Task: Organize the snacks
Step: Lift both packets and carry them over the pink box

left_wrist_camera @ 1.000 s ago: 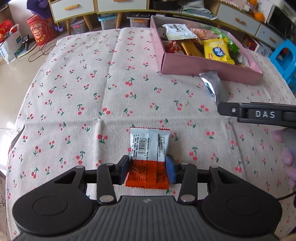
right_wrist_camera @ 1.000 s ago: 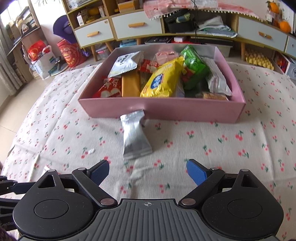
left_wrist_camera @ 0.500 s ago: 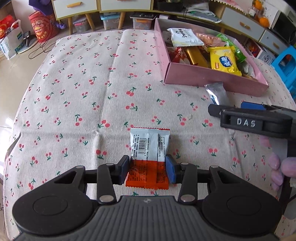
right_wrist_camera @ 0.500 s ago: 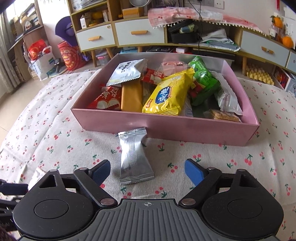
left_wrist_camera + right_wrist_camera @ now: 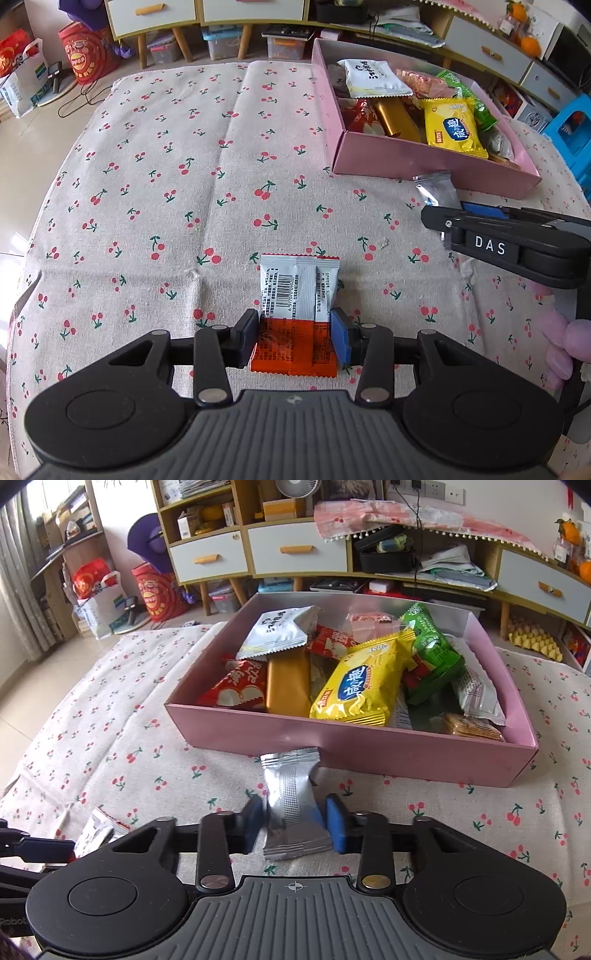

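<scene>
Snacks: we tilt both grippers downward; left gripper [image 5: 294,338] grips the orange-white packet [image 5: 297,310], right gripper [image 5: 295,821], wide before, now clamps the silver packet [image 5: 293,805].

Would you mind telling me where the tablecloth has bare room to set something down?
The wide cherry-print tablecloth left of the pink box and beyond the orange-and-white packet is bare. It is crowded inside the box and along its near wall, where the silver packet lies.

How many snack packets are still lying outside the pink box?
2: an orange-and-white packet in the left claw, and a silver packet in the right claw before the pink box.
</scene>
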The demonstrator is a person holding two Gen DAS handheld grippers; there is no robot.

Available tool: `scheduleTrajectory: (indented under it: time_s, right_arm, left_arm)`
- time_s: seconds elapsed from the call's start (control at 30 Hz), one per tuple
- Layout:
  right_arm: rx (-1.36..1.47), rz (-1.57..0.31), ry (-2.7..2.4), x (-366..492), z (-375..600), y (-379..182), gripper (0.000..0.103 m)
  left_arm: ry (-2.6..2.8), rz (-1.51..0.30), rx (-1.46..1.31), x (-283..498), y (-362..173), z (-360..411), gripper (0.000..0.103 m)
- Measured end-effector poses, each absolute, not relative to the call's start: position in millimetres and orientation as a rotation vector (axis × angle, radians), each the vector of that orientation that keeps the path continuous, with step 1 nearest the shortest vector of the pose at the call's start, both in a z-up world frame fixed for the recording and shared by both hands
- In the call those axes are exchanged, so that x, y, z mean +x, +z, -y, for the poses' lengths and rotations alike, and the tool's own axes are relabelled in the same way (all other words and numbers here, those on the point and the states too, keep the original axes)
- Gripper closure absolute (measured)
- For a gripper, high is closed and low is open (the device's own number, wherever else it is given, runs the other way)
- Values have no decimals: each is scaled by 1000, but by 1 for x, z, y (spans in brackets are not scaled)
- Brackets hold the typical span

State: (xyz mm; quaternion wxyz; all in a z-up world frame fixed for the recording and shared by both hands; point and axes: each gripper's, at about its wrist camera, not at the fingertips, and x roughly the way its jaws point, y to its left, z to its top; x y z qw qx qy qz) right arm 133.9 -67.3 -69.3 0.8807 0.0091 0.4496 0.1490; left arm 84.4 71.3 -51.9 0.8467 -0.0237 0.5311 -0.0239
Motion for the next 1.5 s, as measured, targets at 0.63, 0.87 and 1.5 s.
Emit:
scheduleTrajectory:
  time_s: [0.63, 0.87, 1.5]
  right_arm:
    - [47, -1058, 357, 127, 65, -56, 73]
    - [140, -1051, 355, 127, 92, -37, 73]
    - [474, -894, 256, 154, 180, 0, 73]
  left_arm:
    - [-25, -1088, -81, 95, -44, -69, 64]
    - [-26, -1054, -136, 105, -34, -67, 65]
    - [-82, -837, -295, 138, -11, -39, 65]
